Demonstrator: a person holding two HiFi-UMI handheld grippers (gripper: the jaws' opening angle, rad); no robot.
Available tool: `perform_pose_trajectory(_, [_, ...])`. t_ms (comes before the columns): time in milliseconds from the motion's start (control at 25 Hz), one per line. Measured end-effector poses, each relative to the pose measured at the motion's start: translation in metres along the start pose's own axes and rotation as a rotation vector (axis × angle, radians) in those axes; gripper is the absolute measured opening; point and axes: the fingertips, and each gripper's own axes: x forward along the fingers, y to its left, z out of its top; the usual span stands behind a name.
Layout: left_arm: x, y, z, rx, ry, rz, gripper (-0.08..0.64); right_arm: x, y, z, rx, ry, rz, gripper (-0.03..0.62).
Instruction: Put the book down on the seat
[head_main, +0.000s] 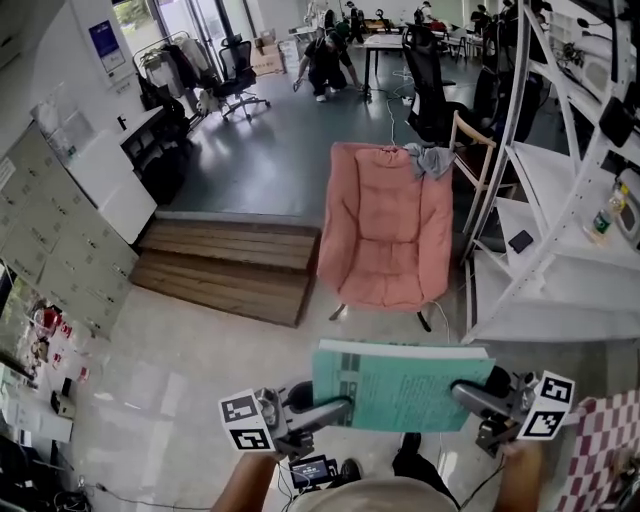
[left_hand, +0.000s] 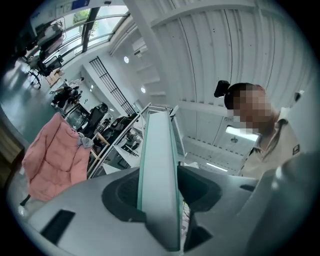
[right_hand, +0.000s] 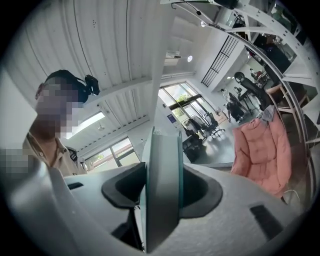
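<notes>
A thick teal book (head_main: 400, 385) is held flat in front of the person, one gripper at each side. My left gripper (head_main: 335, 408) is shut on the book's left edge (left_hand: 157, 185). My right gripper (head_main: 468, 393) is shut on its right edge (right_hand: 161, 195). In both gripper views the book stands edge-on between the dark pads. The seat, a pink padded chair (head_main: 387, 225), stands on the floor ahead of the book and apart from it. The same chair (left_hand: 57, 157) shows at the left of the left gripper view and the chair (right_hand: 262, 152) at the right of the right gripper view.
A grey cloth (head_main: 432, 158) hangs over the chair's top right corner. A white shelf rack (head_main: 560, 200) stands close to its right, with a wooden frame (head_main: 478, 160) between. A low wooden step (head_main: 225, 268) lies to the left. Office chairs and a crouching person (head_main: 328, 62) are far back.
</notes>
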Motion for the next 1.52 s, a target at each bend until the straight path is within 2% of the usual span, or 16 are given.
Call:
perform_pose_trajectory(360, [0.055, 0.042, 0.023, 0.014, -0.094, 0.094, 0.184, 0.009, -0.070, 0.057, -0.011, 0.051, 0.105, 0.190])
perform_pose_trajectory(640, [0.051, 0.070, 0.025, -0.007, -0.130, 0.186, 0.184, 0.039, -0.102, 0.058, 0.021, 0.118, 0.181, 0.190])
perform_pose_trajectory(880, [0.061, 0.100, 0.022, -0.055, -0.152, 0.227, 0.184, 0.052, -0.136, 0.061, 0.063, 0.151, 0.190, 0.190])
perform_pose_trajectory(1080, [0.078, 0.111, 0.030, -0.058, -0.145, 0.228, 0.184, 0.050, -0.154, 0.072, 0.081, 0.144, 0.194, 0.189])
perform_pose_trajectory(1200, [0.085, 0.131, 0.027, -0.087, -0.123, 0.216, 0.184, 0.053, -0.175, 0.070, 0.115, 0.122, 0.173, 0.189])
perform_pose_trajectory(1360, [0.080, 0.183, 0.038, -0.121, -0.097, 0.158, 0.184, 0.082, -0.203, 0.070, 0.127, 0.115, 0.094, 0.187])
perform_pose_trajectory(1520, [0.065, 0.225, 0.067, -0.161, -0.066, 0.066, 0.184, 0.124, -0.208, 0.083, 0.104, 0.093, 0.002, 0.186])
